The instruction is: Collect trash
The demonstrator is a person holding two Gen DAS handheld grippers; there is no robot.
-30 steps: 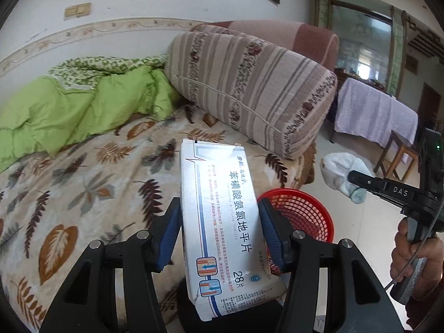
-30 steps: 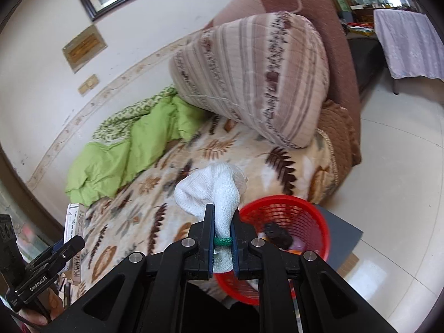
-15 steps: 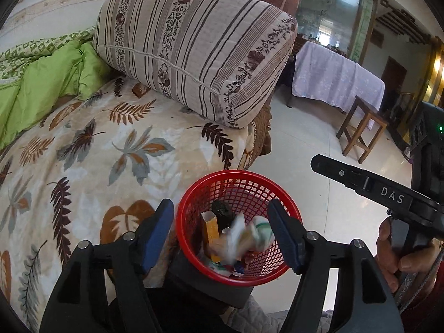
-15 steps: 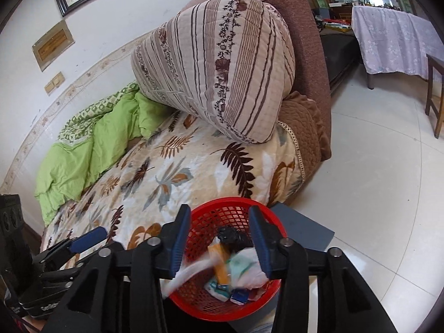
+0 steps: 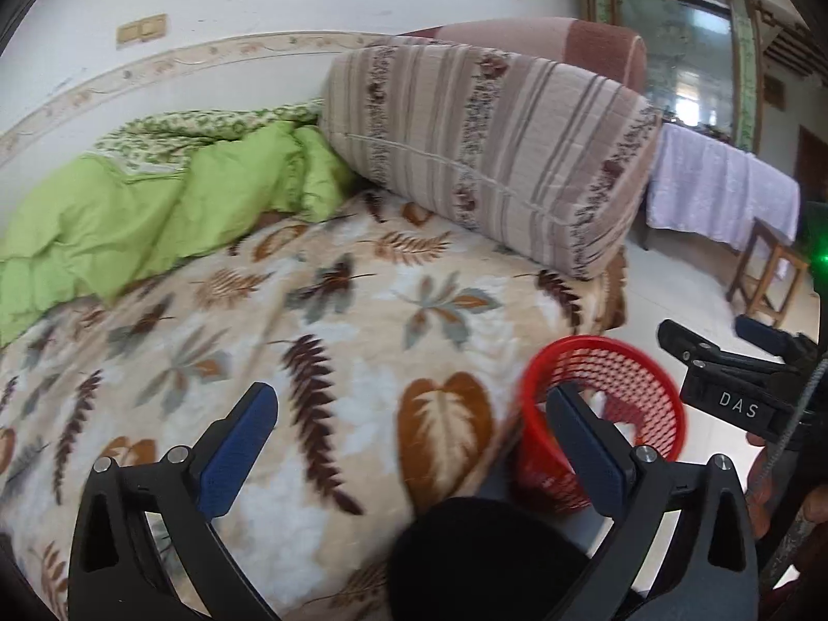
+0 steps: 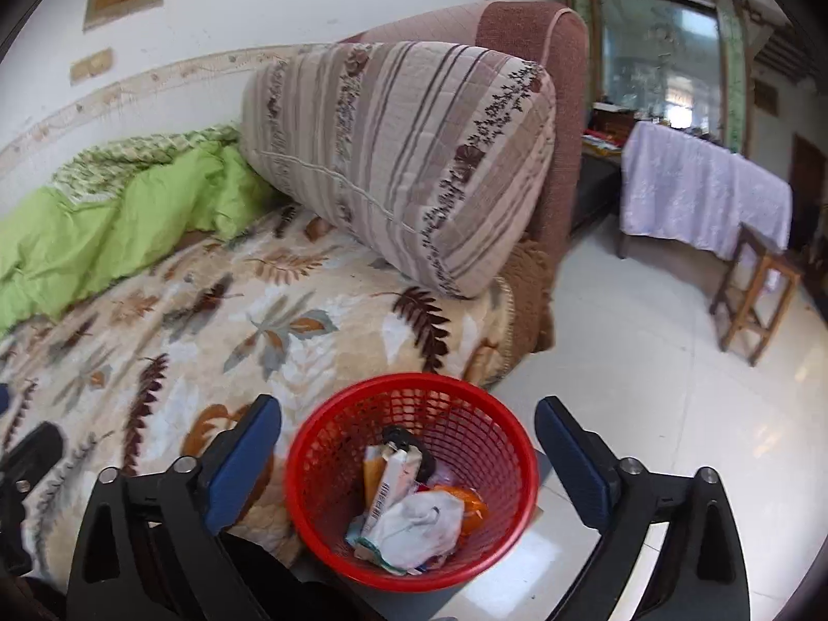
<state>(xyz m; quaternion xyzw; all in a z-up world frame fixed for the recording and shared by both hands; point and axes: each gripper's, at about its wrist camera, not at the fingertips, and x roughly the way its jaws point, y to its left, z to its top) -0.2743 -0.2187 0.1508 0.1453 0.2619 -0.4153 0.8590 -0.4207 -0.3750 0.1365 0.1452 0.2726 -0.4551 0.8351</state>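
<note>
From the right wrist view, the crumpled green quilt (image 6: 103, 227) lies at the far left against the wall, then the leaf-patterned beige blanket (image 6: 290, 321) runs to the bed's edge, with the striped quilted bolster (image 6: 398, 160) across its head. Beyond that edge the white tiled floor (image 6: 647, 388) lies open up to a wooden stool (image 6: 750, 300) and a white-draped table (image 6: 704, 196).

The round red mesh basket (image 6: 414, 471) stands just beside the bed edge and holds a white cloth wad (image 6: 419, 517), a narrow carton (image 6: 393, 486) and other scraps.

The left gripper (image 5: 414, 445) has just been opening; its 2 blue pads are spread wide over the blanket with nothing between them. The right gripper (image 6: 409, 455) has just been opening too, spread wide and empty above the basket.
</note>
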